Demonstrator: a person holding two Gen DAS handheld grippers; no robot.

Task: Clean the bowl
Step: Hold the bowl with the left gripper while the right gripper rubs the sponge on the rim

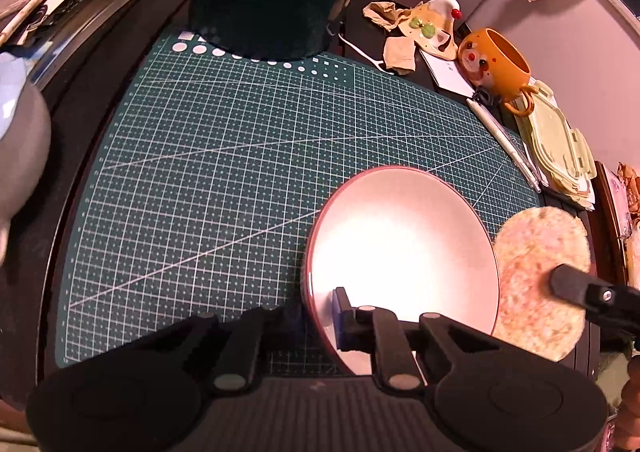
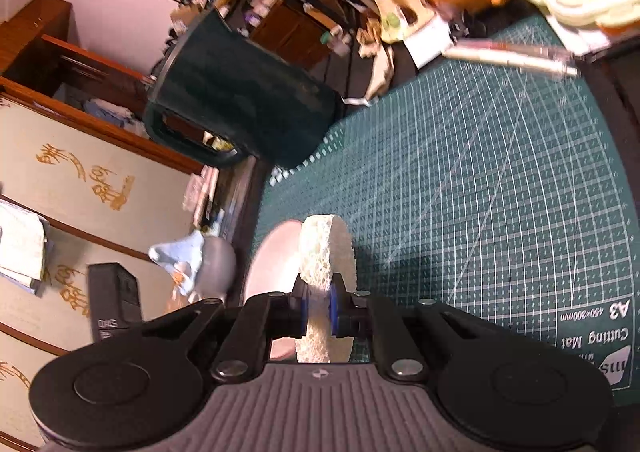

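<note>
Cutting mat (image 1: 224,155), dark green with a white grid, covers most of the table under both your tools. Your left gripper (image 1: 320,316) reaches low over its near edge and is clamped on the rim of the bowl (image 1: 400,248), one blue pad inside and the other finger outside. You hold the bowl tipped up on edge above the mat's near right part, its smooth, pale, glossy inside facing the left camera, with a thin reddish rim. Your right gripper (image 2: 319,310) is rolled on its side and its fingers pinch the sponge (image 2: 326,252) firmly. This sponge is a round, flat disc, coarse and porous, cream coloured; it stands on edge just beside the back of the bowl, but contact I cannot confirm.
</note>
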